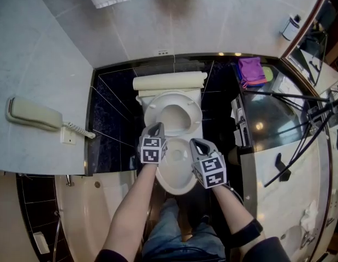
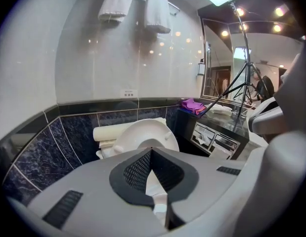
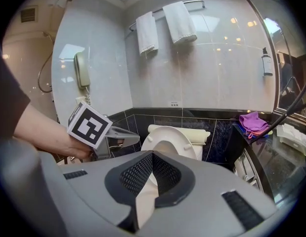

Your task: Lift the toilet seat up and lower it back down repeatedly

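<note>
Toilet seat: The white oval plastic toilet seat point(image 1: 153, 112) point(image 2: 138, 132) point(image 3: 170, 132) is standing tilted up off the white toilet bowl point(image 1: 174, 173). Its underside is facing both gripper views. The cream lid point(image 1: 169, 82) behind it is leaning back on the dark tiled wall.
Left gripper: The left gripper point(image 1: 156, 127) point(image 2: 152, 150) is keeping its fingers pressed together with nothing between them. Its tip is sitting right at the seat's front edge, and I cannot tell if it is touching.
Right gripper: The right gripper point(image 1: 197, 142) point(image 3: 153, 153) is holding its fingers together and empty, hanging over the bowl near the seat's front edge.
Writing: The grippers' cubes are showing black and white square patterns. The small white wall plate point(image 1: 163, 52) is looking too tiny to read.
Around: A pale green wall phone point(image 1: 32, 115) is hanging on the left wall. A purple cloth point(image 1: 250, 70) is lying on the dark shiny counter point(image 1: 267, 119).
</note>
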`<state>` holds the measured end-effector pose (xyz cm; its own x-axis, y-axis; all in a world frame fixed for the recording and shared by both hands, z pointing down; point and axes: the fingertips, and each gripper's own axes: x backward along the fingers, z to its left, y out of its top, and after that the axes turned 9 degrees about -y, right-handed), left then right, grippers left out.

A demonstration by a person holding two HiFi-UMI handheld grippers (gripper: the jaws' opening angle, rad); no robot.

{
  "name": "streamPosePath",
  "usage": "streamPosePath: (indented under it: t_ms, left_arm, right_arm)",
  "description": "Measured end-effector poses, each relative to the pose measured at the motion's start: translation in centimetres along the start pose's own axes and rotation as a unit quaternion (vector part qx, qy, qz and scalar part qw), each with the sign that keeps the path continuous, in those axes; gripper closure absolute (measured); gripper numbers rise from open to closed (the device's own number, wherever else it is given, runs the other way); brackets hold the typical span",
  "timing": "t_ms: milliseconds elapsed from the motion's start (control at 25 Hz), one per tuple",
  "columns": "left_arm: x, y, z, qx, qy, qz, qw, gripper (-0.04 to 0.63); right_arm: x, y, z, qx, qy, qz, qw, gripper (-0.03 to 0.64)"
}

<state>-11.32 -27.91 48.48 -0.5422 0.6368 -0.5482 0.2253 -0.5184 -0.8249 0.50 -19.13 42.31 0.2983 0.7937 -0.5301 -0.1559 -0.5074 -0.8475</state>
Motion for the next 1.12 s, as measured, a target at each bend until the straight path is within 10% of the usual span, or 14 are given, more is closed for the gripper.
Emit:
streamPosePath:
  t_ms: [1120]
  left_arm:
    - [27.7, -2.4, -21.2, 0.019, 0.033, -0.074, 0.9965, 0.604]
  right_arm:
    - [22.6, -3.0, 2.1, 0.046, 0.041, -0.027, 0.998, 0.6]
